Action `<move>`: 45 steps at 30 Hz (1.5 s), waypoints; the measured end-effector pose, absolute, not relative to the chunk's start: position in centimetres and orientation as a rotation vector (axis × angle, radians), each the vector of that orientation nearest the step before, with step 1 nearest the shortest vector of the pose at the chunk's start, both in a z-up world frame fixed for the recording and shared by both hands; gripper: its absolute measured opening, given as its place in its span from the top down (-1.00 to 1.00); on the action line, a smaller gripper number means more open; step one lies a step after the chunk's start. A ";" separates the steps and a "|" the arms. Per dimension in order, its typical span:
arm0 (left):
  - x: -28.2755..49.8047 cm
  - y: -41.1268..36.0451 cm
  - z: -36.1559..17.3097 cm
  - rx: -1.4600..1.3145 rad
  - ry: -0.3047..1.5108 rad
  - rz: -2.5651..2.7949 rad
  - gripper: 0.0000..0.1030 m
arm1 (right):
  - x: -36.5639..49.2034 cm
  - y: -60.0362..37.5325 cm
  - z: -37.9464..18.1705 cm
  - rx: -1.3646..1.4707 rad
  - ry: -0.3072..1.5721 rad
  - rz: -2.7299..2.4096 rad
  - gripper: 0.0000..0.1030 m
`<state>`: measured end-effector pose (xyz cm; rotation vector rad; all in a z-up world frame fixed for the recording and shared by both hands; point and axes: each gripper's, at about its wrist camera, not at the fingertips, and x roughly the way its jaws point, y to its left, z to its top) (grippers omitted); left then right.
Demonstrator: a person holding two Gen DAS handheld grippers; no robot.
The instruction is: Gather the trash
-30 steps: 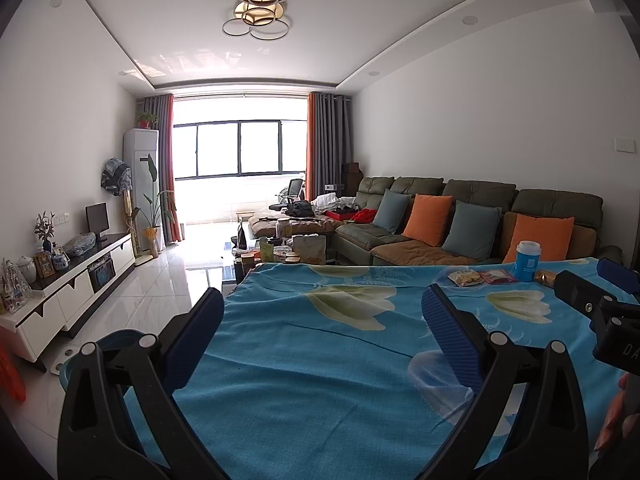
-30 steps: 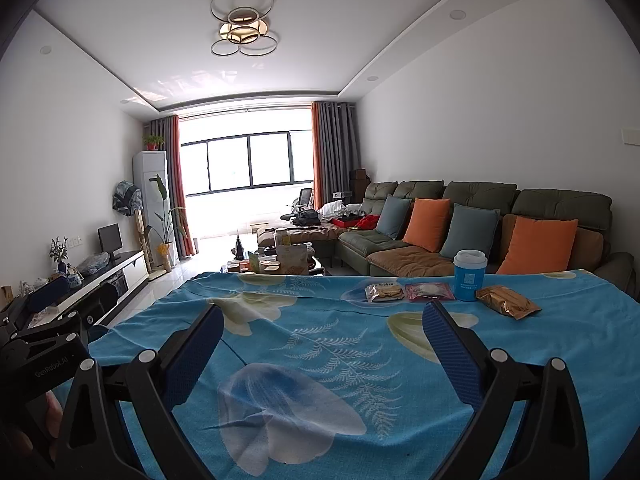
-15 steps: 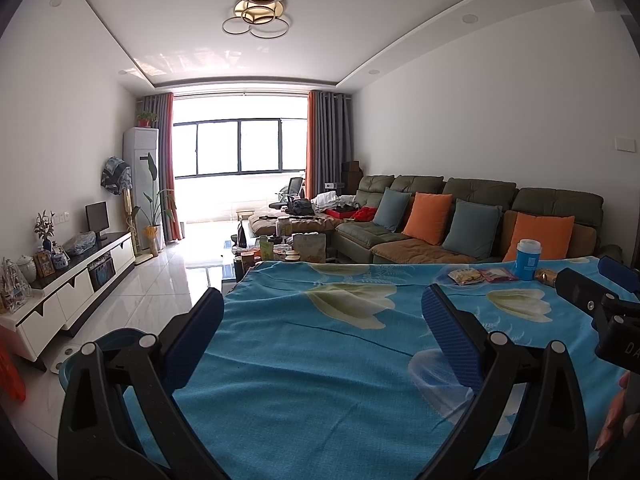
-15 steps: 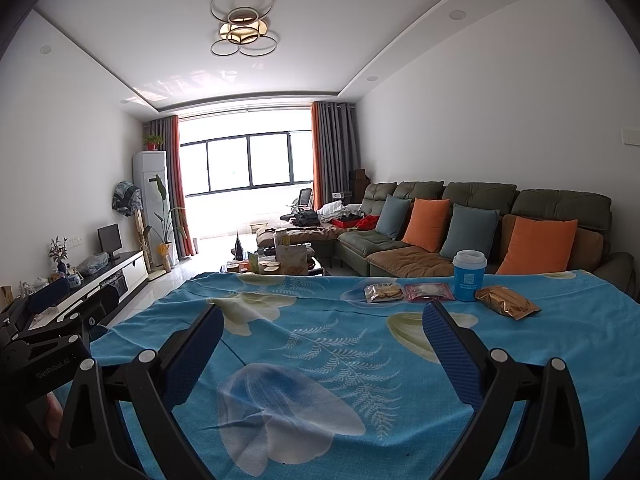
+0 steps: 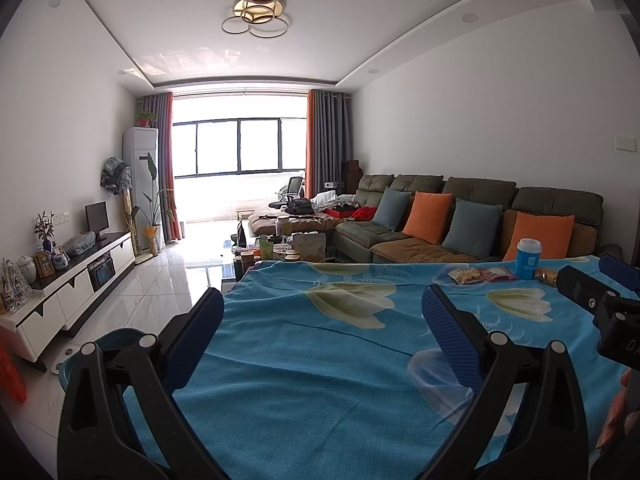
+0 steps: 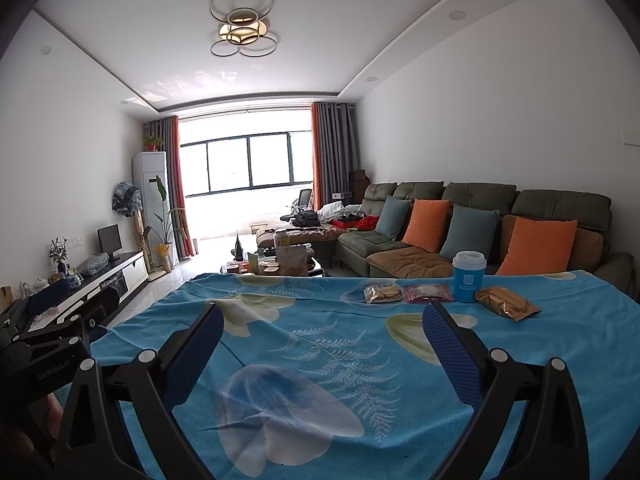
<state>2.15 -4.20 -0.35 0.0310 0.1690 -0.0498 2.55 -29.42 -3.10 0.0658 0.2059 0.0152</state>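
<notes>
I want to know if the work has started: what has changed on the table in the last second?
Nothing visibly changed. Both grippers, left and right, stay open and empty over the cloth. The cup and the three packets lie where they were.

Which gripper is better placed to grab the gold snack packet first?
Right. The right gripper, open, faces the gold snack packet directly. From the left gripper, also open, the packet sits far right, partly hidden behind the blue cup.
</notes>
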 end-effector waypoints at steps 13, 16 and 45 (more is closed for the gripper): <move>2.1 -4.2 -0.4 0.031 0.169 -0.049 -0.89 | 2.6 -29.5 -2.9 0.066 0.203 0.015 -0.87; 2.1 -4.2 -0.5 0.031 0.168 -0.049 -0.89 | 2.7 -29.5 -2.9 0.065 0.203 0.015 -0.87; 2.2 -4.1 -0.5 0.029 0.176 -0.052 -0.89 | 2.8 -29.6 -2.7 0.065 0.199 0.016 -0.87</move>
